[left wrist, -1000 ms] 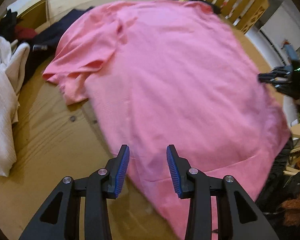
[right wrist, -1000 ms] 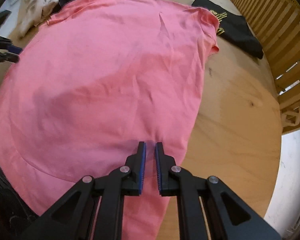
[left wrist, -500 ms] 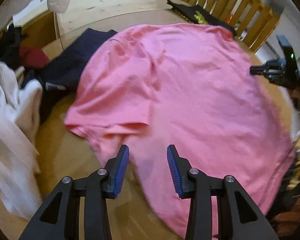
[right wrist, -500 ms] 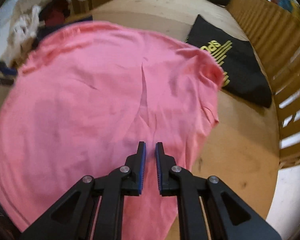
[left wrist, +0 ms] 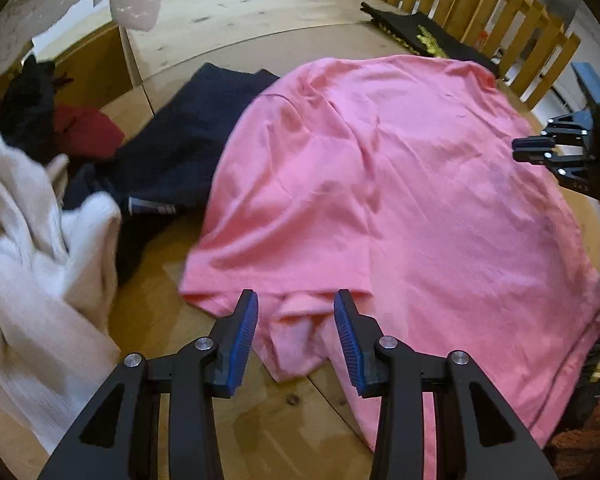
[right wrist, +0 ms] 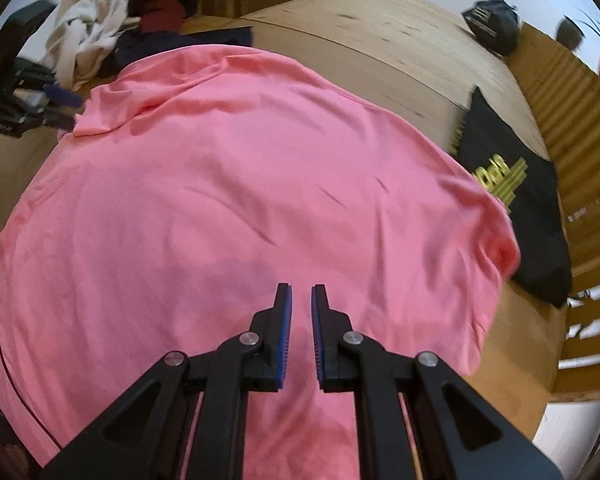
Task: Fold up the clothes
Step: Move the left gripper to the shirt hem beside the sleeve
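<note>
**Lining up on the sleeves**

The flat pink cotton T-shirt (left wrist: 400, 200) fills the frame's middle on the pale wooden table (left wrist: 260, 32). Best, I judge, to pinch each sleeve edge cleanly and fold inward without dragging. My left gripper (left wrist: 296, 336) hangs part-open over the lower-left sleeve hem, gripping nothing. My right gripper (right wrist: 301, 332) is nearly closed, empty, above the shirt's lower centre.
</note>
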Demonstrator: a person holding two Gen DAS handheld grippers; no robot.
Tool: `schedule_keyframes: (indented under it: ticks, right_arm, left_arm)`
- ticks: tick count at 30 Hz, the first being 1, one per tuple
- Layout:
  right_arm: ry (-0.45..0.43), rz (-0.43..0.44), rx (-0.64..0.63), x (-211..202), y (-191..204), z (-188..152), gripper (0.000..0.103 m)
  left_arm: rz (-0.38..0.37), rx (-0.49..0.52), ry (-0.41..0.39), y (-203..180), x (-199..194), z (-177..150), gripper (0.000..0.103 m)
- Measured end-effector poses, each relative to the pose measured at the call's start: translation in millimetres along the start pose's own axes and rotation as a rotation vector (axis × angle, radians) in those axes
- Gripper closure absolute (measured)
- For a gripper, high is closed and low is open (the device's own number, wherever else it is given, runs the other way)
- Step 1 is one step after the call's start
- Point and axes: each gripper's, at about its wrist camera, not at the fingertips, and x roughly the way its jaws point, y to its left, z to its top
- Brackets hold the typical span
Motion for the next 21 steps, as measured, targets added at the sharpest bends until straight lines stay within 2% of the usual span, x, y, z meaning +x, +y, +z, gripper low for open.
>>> schedule_keyframes:
  ticks: [4, 5, 9, 12, 15, 21]
  right_arm:
    - [0.015, -0.002, -0.044, 12.7, 11.5, 11.0, 0.093]
    - [0.02, 0.001, -0.051, 15.8, 13.2, 13.1, 0.093]
    - [0.028, 0.013, -0.06, 24.7, 15.8, 18.8, 0.093]
    - [0.019, 0.026, -0.06, 24.9, 13.8, 19.7, 0.093]
    - [0.012, 0.036, -0.055, 25.3, 13.2, 20.7, 0.093]
    - [0.002, 0.028, -0.067, 24.3, 17.0, 18.9, 0.093]
  left_arm:
    - [0.12, 0.098, -0.016, -6.5, 2.2, 17.9, 0.064]
    - [0.125, 0.122, -0.017, -7.3, 3.6, 20.4, 0.064]
    - [0.117, 0.196, -0.006, -9.9, 13.2, 27.6, 0.064]
    - [0.14, 0.224, -0.007, -9.6, 19.0, 30.1, 0.064]
    - [0.123, 0.199, -0.014, -1.6, 22.3, 34.7, 0.064]
    - [0.087, 0.189, 0.036, 3.3, 38.2, 39.9, 0.065]
